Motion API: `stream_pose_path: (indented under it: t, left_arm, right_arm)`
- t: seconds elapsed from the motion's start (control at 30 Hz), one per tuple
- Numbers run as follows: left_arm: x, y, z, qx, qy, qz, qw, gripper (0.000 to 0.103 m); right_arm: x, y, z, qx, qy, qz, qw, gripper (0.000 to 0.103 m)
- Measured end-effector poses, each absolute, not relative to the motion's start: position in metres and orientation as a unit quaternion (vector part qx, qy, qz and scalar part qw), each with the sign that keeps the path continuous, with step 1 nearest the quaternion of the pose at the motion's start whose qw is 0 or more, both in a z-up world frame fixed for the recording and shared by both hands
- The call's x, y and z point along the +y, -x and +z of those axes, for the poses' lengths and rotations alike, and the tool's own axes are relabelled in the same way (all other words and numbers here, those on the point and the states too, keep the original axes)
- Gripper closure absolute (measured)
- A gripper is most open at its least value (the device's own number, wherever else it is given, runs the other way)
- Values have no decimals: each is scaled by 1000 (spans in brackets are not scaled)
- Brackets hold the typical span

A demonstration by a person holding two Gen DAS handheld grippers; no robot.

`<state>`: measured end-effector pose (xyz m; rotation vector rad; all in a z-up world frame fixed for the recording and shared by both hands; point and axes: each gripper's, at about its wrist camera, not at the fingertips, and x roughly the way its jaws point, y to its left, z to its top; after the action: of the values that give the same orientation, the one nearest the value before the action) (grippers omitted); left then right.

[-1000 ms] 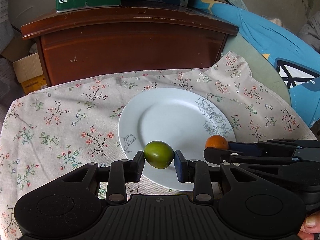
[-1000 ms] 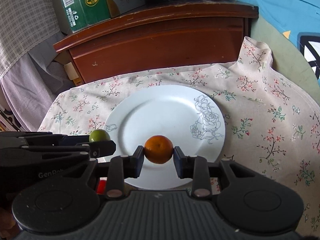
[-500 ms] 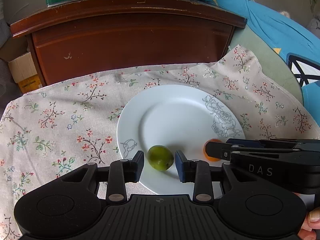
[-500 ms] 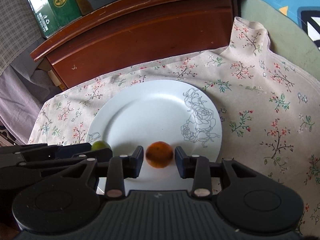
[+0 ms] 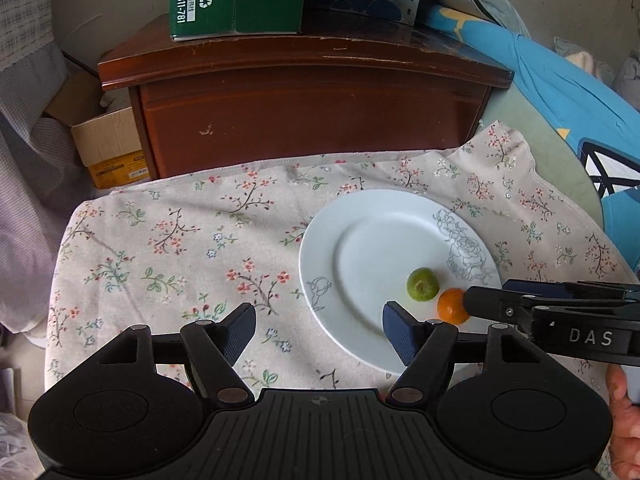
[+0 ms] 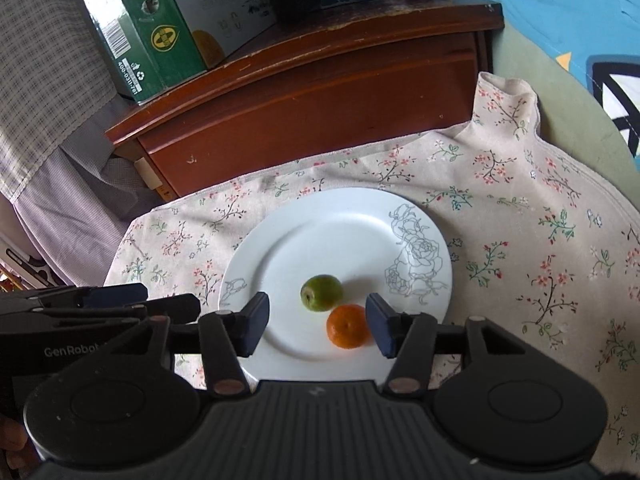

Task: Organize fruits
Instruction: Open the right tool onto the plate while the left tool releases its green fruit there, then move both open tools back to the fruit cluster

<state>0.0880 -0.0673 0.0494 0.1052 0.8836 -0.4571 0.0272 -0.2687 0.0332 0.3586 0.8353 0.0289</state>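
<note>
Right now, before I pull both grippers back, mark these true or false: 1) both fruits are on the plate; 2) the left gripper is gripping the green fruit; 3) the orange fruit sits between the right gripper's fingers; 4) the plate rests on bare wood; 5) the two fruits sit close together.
1) True: the green fruit and the orange fruit both lie on the plate.
2) False: the left gripper is open, its jaws just opened, with nothing between them.
3) True: it lies between the open jaws of the right gripper, which just opened; no pad visibly presses it.
4) False: the plate rests on a floral cloth.
5) True: side by side, about touching.
</note>
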Motion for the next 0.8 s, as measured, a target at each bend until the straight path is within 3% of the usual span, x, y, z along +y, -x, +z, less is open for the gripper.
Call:
stream_pose_path:
  t: [0.5, 0.8]
  left_arm:
    - [-31, -35, 29, 469, -90, -210, 853, 32]
    - [-26, -17, 17, 465, -140, -235, 842, 33]
  right_arm:
    - [-256, 25, 18, 452, -154, 25, 878, 49]
    - [-260, 28, 8, 469, -170, 26, 866, 60]
